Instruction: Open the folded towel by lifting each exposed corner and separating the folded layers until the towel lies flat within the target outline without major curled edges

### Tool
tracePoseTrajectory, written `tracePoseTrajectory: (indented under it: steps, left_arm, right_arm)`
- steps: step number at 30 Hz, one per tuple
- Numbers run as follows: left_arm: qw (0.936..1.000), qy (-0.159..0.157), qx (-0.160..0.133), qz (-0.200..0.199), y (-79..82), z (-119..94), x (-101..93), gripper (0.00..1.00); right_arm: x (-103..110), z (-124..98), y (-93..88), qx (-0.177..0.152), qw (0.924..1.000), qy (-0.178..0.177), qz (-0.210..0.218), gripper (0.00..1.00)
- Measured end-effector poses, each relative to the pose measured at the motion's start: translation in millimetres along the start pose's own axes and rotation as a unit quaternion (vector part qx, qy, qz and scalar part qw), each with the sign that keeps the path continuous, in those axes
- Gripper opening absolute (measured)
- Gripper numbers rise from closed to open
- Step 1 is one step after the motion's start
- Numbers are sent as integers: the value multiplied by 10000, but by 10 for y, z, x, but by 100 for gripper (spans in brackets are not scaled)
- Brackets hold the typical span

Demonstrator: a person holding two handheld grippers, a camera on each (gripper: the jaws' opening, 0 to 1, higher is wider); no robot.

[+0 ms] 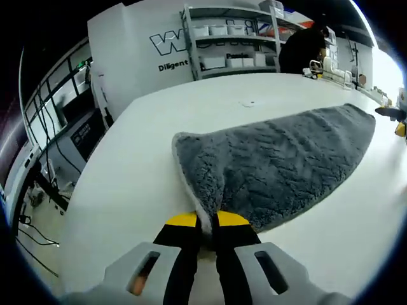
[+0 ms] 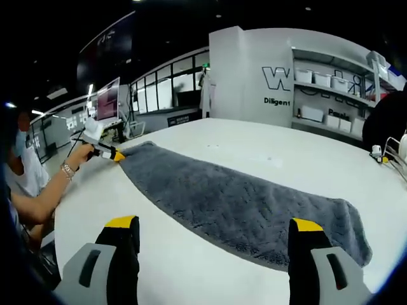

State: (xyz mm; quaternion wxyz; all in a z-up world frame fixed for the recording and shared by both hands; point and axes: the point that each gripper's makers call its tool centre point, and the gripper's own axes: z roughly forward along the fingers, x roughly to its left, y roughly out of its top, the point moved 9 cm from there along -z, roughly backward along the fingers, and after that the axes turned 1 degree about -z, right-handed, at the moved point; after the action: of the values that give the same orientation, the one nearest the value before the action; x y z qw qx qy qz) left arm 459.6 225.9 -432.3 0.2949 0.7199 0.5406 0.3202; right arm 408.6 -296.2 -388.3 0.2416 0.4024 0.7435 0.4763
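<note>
Left gripper view looks along the left gripper, whose black jaws with yellow tips are pressed together on the near edge of the grey towel, a pale seam of the cloth pinched between them. From that pinch the towel spreads away across the white table, its fuzzy patterned face up, one rounded corner lying just left of the jaws and the far end tapering toward the table's right side, where a yellow-and-black tip of the right gripper shows at the edge of the view, apart from the towel's end. Beyond the towel stand a white wall with dark lettering and grey shelves holding white bins. In the right gripper view the right gripper has its jaws spread wide, both yellow tips above bare table on the near side of the towel and touching nothing. The towel lies as a long strip, flat on the table, running from its far left end to a rounded end at the right. At that far left end the left gripper grips the towel's corner, held in a person's hand with a bracelet at the wrist.
</note>
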Motion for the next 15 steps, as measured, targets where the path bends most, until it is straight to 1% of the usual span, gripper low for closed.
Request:
tracePoseTrajectory:
  steps: [2, 3, 8, 9, 11, 13, 15]
  left_arm:
    - [10000, 60, 34, -15, -21, -10, 75, 7]
    - [9999, 97, 51, -15, -11, -13, 0, 7]
    - [9993, 334, 158, -58, -114, -117, 104, 7]
    - [9987, 462, 226, -51, -139, -137, 199, 7]
    - [9976, 616, 308, -43, -162, -157, 267, 7]
    - [9972, 672, 301, -103, -189, -179, 323, 7]
    - [9973, 659, 265, -206, -206, -180, 367, 7]
  right_arm:
    - [-3, 0, -3, 6, 10000, 4, -1, 99]
    - [-4, 0, -5, 12, 10000, 7, 0, 99]
    - [-5, -5, -14, 14, 10000, 6, 3, 99]
    - [-5, -6, -14, 13, 10000, 5, 3, 99]
    - [-3, -6, -18, 15, 10000, 4, 9, 99]
    - [2, -7, -23, 25, 10000, 12, 6, 99]
    - [4, -8, -23, 25, 10000, 18, 3, 99]
